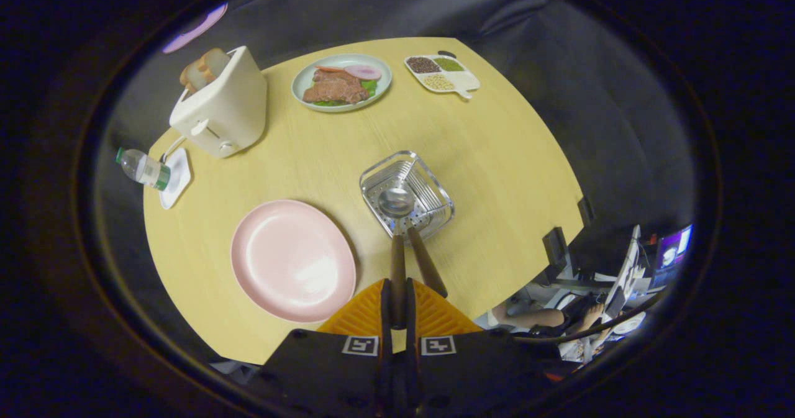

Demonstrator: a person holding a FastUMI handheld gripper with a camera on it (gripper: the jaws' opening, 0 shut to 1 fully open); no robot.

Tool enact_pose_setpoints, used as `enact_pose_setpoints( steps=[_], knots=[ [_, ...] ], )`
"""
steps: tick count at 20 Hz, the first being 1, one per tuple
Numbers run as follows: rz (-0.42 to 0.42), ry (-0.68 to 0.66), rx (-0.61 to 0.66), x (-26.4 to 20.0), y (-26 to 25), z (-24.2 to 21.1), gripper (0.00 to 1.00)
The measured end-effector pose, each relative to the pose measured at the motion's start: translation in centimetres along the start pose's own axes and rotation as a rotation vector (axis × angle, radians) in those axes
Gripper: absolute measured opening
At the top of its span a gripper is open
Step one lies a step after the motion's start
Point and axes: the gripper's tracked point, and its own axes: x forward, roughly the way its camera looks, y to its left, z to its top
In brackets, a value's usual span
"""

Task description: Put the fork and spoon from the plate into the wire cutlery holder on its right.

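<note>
My gripper (398, 303) is shut on the brown handle of the spoon (396, 203), which is held above the table. The spoon's shiny bowl hangs over the open top of the wire cutlery holder (375, 176), just ahead of my fingers. A second brown handle, the fork's (427, 270), leans out of the holder toward my right finger; its head is down inside the holder and hard to make out. The pink plate (292, 258) lies left of the holder with nothing on it.
On the round wooden table (497, 157) stand a white toaster (223, 107) with bread, a plate of food (341, 82), a divided dish of grains (442, 74) and a water bottle (144, 169) by a small white tray. A person sits beyond the table's right edge.
</note>
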Motion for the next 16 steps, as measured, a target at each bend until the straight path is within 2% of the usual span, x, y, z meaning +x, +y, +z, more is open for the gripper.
enact_pose_setpoints(
  steps=[3, 6, 13, 16],
  knots=[
    [-0.042, 0.016, -0.031, 0.1, -1.3, 0.2, 0.15],
    [-0.056, 0.009, -0.020, 0.0, -1.9, 0.6, 0.34],
    [-0.020, 0.000, 0.028, -1.4, -1.8, -0.2, 0.97],
    [-0.018, 0.013, 0.046, -2.5, -1.8, -1.5, 0.97]
  ],
)
